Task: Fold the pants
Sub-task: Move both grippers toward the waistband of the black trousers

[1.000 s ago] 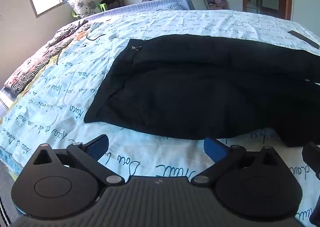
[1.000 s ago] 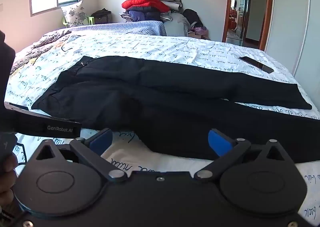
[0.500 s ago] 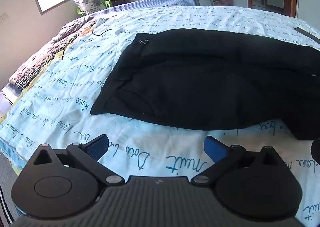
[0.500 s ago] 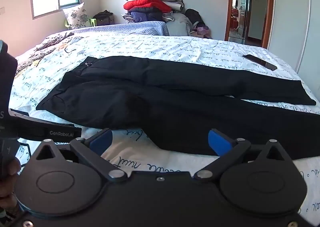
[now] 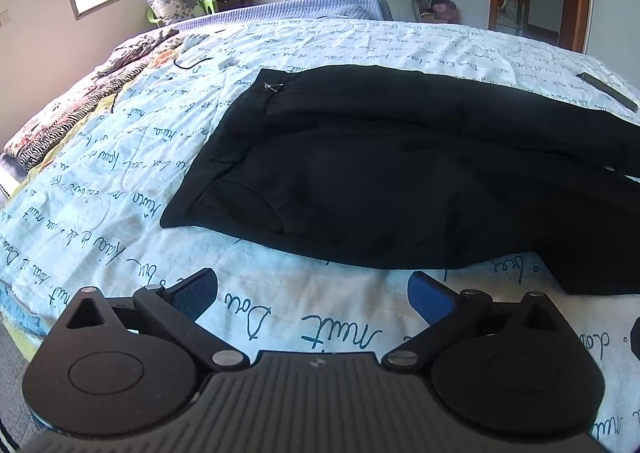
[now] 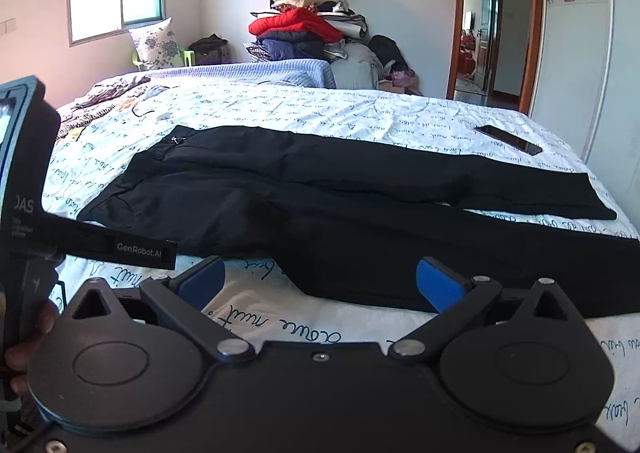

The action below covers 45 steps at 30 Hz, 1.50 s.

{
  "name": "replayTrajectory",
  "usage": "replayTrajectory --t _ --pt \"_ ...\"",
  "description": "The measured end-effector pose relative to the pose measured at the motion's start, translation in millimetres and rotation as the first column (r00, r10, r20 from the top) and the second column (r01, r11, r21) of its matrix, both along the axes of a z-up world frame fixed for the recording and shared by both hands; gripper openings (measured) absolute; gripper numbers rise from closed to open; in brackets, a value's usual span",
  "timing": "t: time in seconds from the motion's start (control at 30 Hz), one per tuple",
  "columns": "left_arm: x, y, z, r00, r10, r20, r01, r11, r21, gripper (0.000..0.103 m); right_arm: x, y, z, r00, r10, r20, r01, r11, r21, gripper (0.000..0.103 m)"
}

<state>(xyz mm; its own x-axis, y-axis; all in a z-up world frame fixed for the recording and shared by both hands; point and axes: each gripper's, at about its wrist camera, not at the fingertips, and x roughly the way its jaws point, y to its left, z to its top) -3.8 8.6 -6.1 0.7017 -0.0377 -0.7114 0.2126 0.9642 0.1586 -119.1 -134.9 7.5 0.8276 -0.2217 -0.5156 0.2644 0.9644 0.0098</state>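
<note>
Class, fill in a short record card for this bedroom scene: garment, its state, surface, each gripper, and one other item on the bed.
garment: black pants
state: spread flat, unfolded, legs apart toward the right
surface: bed sheet printed with handwriting
left gripper: open, empty, short of the near edge of the pants
right gripper: open, empty, at the near leg's edge
other item: dark phone near the far right corner

One pair of black pants (image 6: 320, 189), one phone (image 6: 508, 139), one floral pillow (image 6: 154, 43), two claws.
</note>
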Motion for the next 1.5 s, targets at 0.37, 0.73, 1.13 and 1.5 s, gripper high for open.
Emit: replayTrajectory --t 0.37,0.73,1.13,1.5 --pt "-1 1 2 0.999 0.030 0.025 -0.031 0.999 0.036 0.103 8 -5 0 0.999 0.046 0.007 -0.046 0.999 0.021 0.103" --pt "8 2 5 0.999 0.038 0.032 -0.040 0.998 0.040 0.103 22 -9 4 0.997 0.071 0.023 -0.071 0.997 0.016 0.103" --pt "34 12 12 0.997 0.073 0.035 -0.073 0.997 0.016 0.103 45 -5 14 0.993 0.120 0.014 -0.120 0.993 -0.006 0.103" --pt "68 14 6 0.995 0.089 0.033 -0.090 0.996 0.020 0.103 79 -11 8 0.994 0.113 0.002 -0.113 0.994 -0.002 0.103"
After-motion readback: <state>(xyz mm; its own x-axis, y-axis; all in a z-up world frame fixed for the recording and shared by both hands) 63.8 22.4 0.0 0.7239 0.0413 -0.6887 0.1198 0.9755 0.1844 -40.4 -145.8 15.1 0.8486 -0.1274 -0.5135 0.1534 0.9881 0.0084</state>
